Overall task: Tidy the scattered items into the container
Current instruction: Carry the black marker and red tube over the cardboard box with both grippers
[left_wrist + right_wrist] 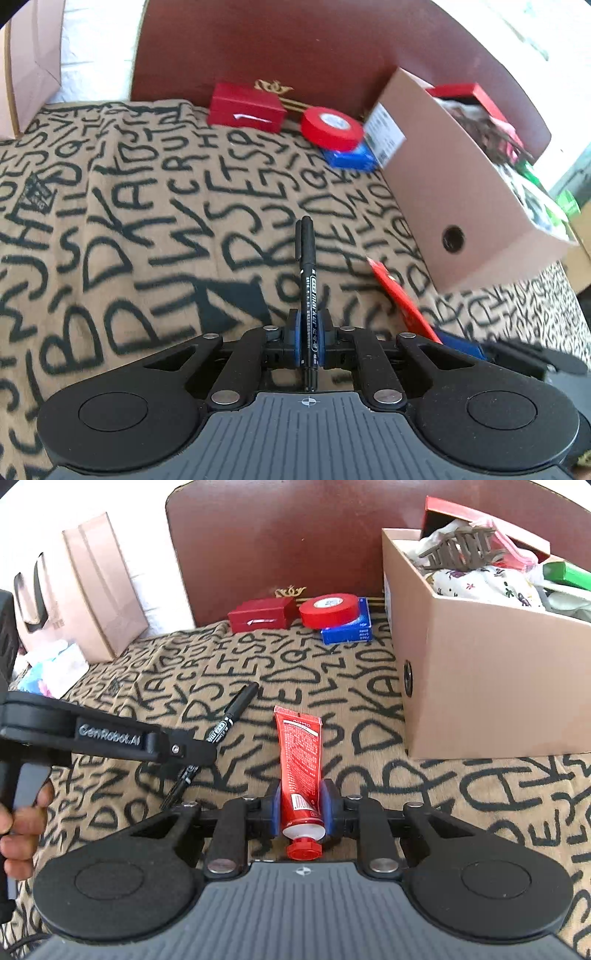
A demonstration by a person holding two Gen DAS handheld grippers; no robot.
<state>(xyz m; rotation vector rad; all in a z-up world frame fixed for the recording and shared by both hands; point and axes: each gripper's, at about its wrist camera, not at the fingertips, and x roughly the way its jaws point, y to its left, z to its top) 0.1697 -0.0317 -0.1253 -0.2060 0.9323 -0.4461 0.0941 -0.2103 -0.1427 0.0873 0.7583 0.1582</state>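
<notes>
The left tool (308,334) is clamped on one black marker (307,280) and the right tool (303,809) on one red tube (301,764), both lifted just above the bed (110,221) near its middle, so the step looks like carrying them to the one cardboard box (491,686) at the right edge. Next each should swing over its open top and release. At the headboard edge wait one red gift box (260,618), one red tape roll (328,610) atop one blue box (349,633).
</notes>
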